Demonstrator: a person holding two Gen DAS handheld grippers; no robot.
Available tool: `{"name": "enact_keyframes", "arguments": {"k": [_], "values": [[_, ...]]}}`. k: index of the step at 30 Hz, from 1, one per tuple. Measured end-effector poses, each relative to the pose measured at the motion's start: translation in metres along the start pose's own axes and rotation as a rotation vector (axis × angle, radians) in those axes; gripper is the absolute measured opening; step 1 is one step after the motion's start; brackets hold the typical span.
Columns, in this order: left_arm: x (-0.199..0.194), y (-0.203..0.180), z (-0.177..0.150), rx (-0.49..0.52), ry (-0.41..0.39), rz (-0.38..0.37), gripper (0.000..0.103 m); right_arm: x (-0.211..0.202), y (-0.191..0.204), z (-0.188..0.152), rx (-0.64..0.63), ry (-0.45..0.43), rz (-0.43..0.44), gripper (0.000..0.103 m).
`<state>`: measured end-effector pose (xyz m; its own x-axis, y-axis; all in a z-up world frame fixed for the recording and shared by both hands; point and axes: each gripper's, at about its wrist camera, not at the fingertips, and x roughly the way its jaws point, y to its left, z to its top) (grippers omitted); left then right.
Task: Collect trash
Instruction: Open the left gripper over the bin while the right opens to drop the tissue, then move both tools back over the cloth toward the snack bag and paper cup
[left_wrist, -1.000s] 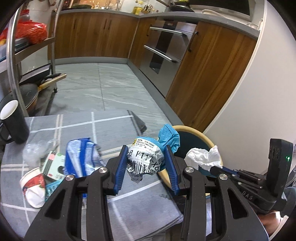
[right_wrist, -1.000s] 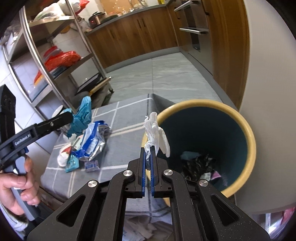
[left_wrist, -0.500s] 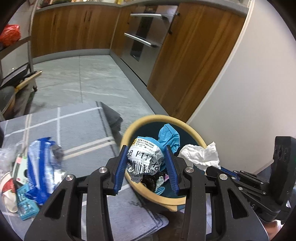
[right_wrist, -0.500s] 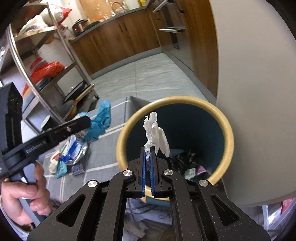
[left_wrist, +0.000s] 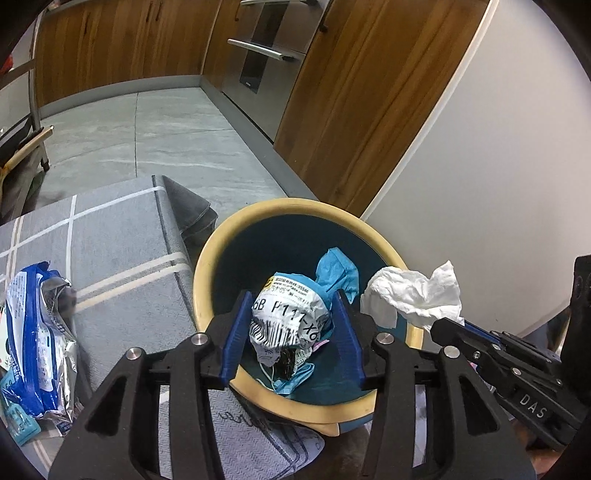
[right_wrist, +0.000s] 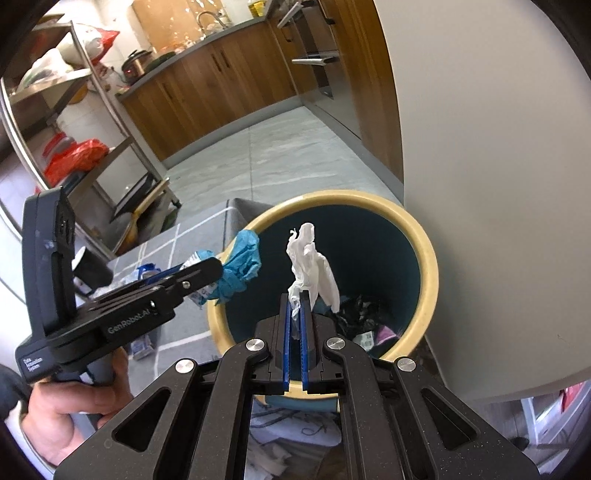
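A crumpled white labelled package with a blue tail (left_wrist: 288, 321) sits between the blue pads of my left gripper (left_wrist: 291, 295), above the mouth of the yellow-rimmed teal bin (left_wrist: 207, 266). Those jaws are opening, while the pads still touch the package. From the right wrist view the left gripper (right_wrist: 218, 267) shows from the side, the blue tail (right_wrist: 240, 266) hanging over the bin rim (right_wrist: 428, 258). My right gripper (right_wrist: 294, 295) is shut on a white tissue (right_wrist: 310, 258) that stands up over the bin opening. In the left wrist view the tissue (left_wrist: 413, 291) is over the bin's right rim.
Dark trash lies at the bin's bottom (right_wrist: 354, 317). A blue and silver wrapper (left_wrist: 37, 332) and small scraps lie on the grey checked cloth (left_wrist: 122, 251) left of the bin. A white wall stands right of the bin; a metal rack (right_wrist: 110, 110) stands far left.
Both grippers moved from above the cloth to over the bin's mouth. The package and the tissue came along in their jaws.
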<state>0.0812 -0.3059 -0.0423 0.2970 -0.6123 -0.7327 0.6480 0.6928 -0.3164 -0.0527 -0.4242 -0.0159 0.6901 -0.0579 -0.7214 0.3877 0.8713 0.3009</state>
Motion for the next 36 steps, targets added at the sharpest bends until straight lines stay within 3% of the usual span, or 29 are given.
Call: {"name": "enact_keyframes", "arguments": {"k": [4, 23, 31, 36], "values": [[-0.008, 0.009, 0.004, -0.031, -0.024, -0.001, 0.052, 0.002, -0.001, 0.000, 0.001, 0.005, -0.009, 0.006], [-0.053, 0.060, 0.003, -0.100, -0.083, 0.054, 0.053, 0.026, -0.001, -0.002, 0.018, 0.077, -0.014, 0.010], [-0.077, 0.086, -0.005, -0.122, -0.105, 0.092, 0.054, 0.025, 0.013, 0.001, 0.000, 0.071, -0.015, 0.030], [-0.093, 0.101, -0.011, -0.121, -0.119, 0.135, 0.063, 0.024, 0.036, 0.006, -0.032, 0.059, 0.010, 0.043]]}}
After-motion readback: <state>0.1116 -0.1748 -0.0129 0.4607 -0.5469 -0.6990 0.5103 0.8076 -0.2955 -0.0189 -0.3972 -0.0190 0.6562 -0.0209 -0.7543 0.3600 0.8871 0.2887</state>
